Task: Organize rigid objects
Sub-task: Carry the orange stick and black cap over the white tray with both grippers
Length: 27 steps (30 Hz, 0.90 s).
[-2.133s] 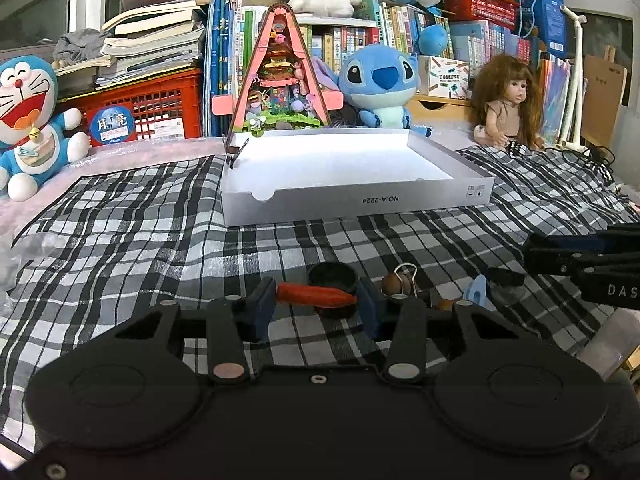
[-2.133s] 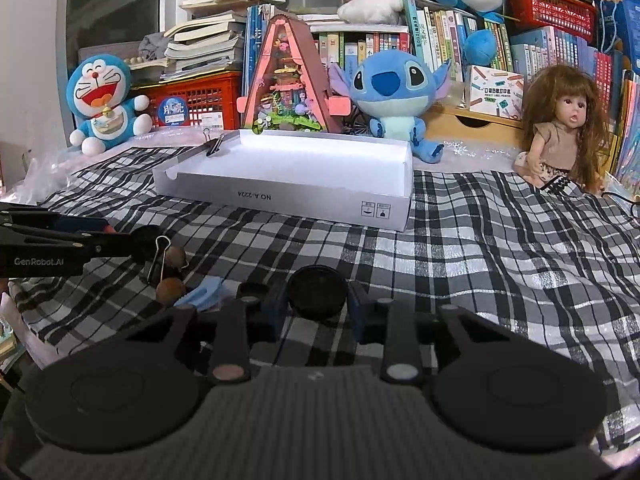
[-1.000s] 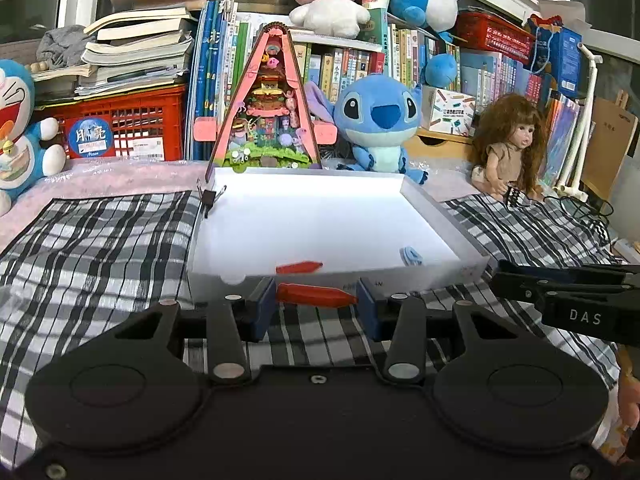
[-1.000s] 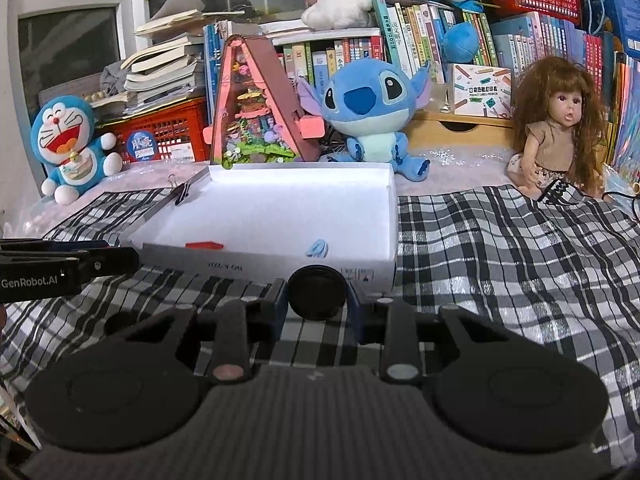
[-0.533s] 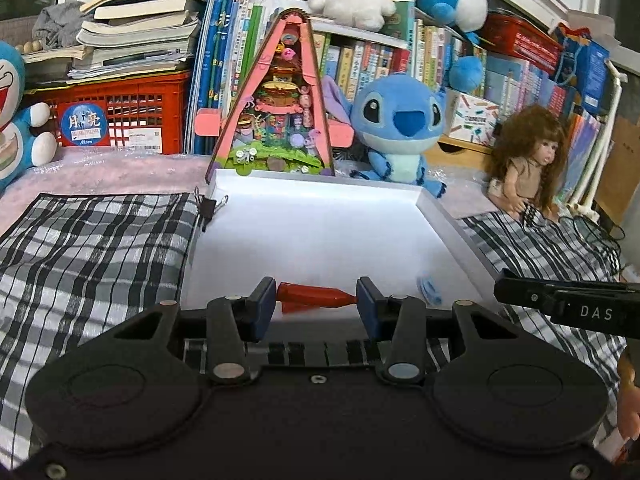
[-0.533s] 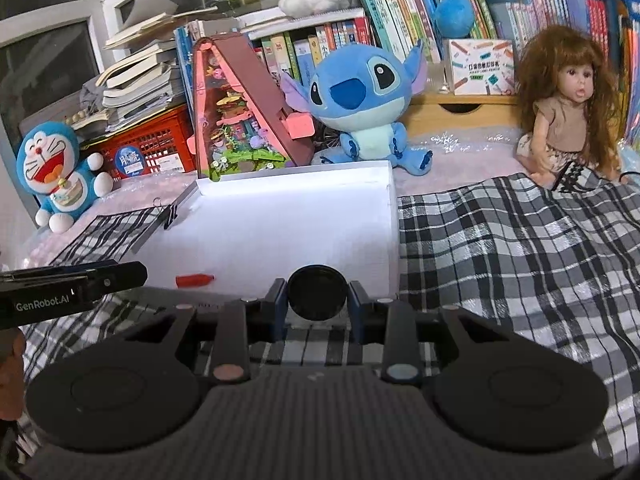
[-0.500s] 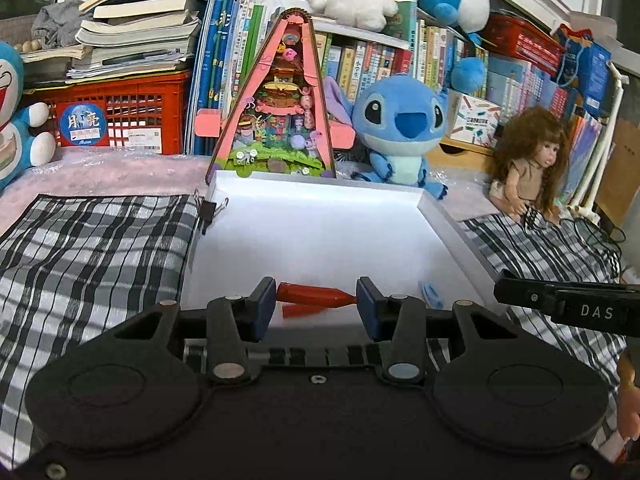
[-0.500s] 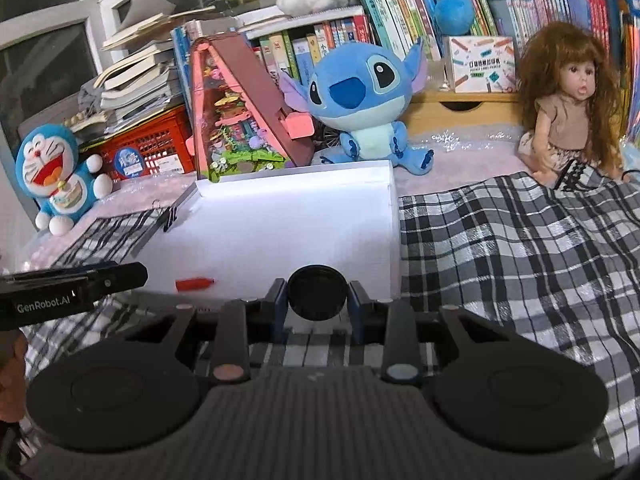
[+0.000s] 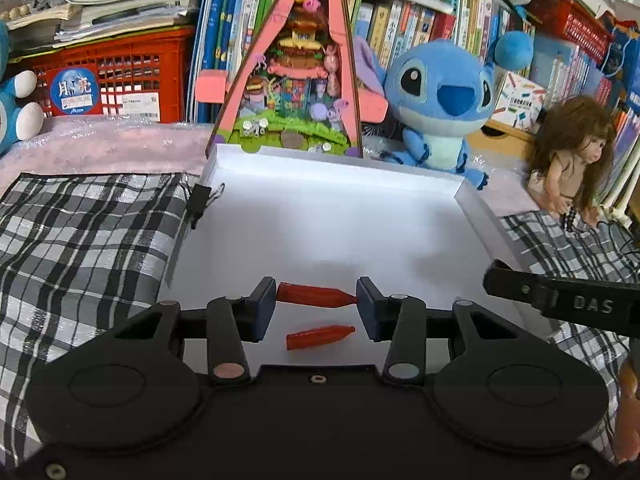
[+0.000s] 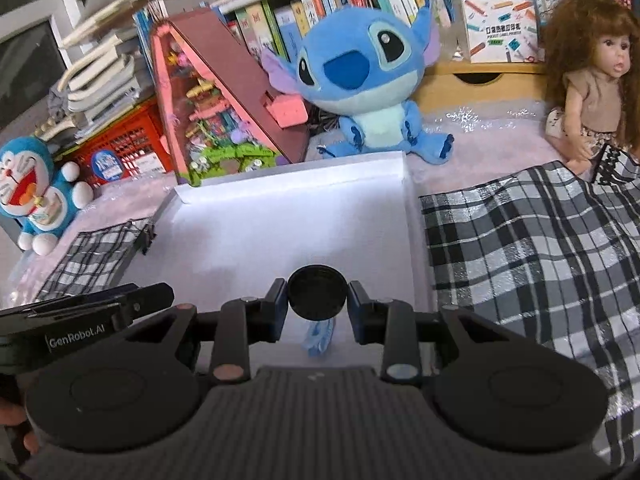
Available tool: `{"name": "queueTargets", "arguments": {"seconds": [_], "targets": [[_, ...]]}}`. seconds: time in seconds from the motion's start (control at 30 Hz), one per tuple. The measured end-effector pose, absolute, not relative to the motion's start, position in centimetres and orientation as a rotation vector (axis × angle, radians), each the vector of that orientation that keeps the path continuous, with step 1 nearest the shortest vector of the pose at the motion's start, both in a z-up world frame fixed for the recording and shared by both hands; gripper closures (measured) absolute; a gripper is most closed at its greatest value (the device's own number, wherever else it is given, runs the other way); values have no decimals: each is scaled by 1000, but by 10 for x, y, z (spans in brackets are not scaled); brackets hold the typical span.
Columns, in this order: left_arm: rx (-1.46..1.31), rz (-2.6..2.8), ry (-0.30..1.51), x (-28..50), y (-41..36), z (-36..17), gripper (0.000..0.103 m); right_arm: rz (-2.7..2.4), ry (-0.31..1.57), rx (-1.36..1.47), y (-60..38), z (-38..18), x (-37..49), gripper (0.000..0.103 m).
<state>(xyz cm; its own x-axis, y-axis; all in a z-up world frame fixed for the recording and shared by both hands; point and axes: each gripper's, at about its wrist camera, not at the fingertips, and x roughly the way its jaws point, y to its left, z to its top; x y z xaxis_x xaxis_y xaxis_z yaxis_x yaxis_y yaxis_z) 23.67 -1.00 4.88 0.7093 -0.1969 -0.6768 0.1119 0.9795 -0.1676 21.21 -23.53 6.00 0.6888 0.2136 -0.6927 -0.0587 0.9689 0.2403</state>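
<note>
Two claws over the white box; left claw clamped end to end on a red peg, held crosswise above the box floor; second red peg lying just below it; right claw pinching a black cap by its sides; blue clip on the floor directly beneath; binder clip on the box's left wall, far ahead; checked cloth right of the box.

the left tongs have a matte black body with two round raised discs, small screws, dark blue pads and copper and silver pivot pins. the right tongs have a ribbed grey centre; white lettering marks both side bars.
</note>
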Motion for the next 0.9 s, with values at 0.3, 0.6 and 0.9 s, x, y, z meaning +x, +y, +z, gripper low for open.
{"name": "queueTargets", "arguments": {"seconds": [0.3,0.6,0.9], "targets": [[-70,-130,781,248,-17,35,61,134,821,162,-223,41,235,66],[-41,-118,793,255,-21,24,61,116,839,116,-215,29,247,66],[-15,-118,781,254,-23,22,61,120,836,65,-210,24,247,66]]}}
